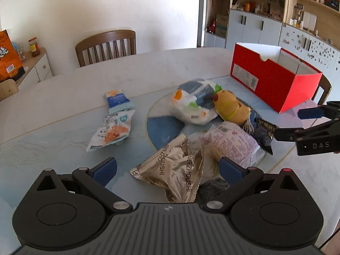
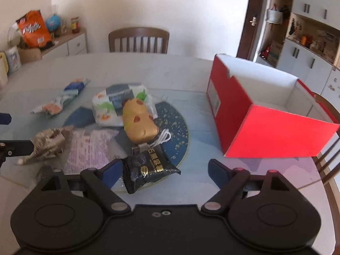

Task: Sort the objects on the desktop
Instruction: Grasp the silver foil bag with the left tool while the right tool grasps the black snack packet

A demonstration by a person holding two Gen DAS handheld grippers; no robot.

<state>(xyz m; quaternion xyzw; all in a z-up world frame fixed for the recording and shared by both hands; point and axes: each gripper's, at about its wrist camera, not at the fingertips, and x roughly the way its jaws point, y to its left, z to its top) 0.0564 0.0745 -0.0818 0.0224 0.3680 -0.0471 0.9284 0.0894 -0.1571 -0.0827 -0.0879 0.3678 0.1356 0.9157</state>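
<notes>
A pile of snack packets lies on the round table. A crumpled silver packet (image 1: 174, 170) sits between the open fingers of my left gripper (image 1: 167, 170), not gripped. A black packet (image 2: 146, 167) lies just inside the left finger of my open right gripper (image 2: 165, 171); it also shows in the left wrist view (image 1: 263, 133). Behind are a pink-printed packet (image 1: 231, 142), a yellow plush toy (image 2: 139, 123), a white tissue pack (image 2: 114, 106) and a blue-orange packet (image 1: 115, 121). An open red box (image 2: 265, 127) stands at the right.
A blue round inlay (image 2: 178, 127) marks the table centre. A wooden chair (image 2: 139, 40) stands behind the table and another at the right edge (image 2: 327, 148). Cabinets and shelves (image 1: 265, 10) line the far right wall, a sideboard with an orange bag (image 2: 34, 27) the left.
</notes>
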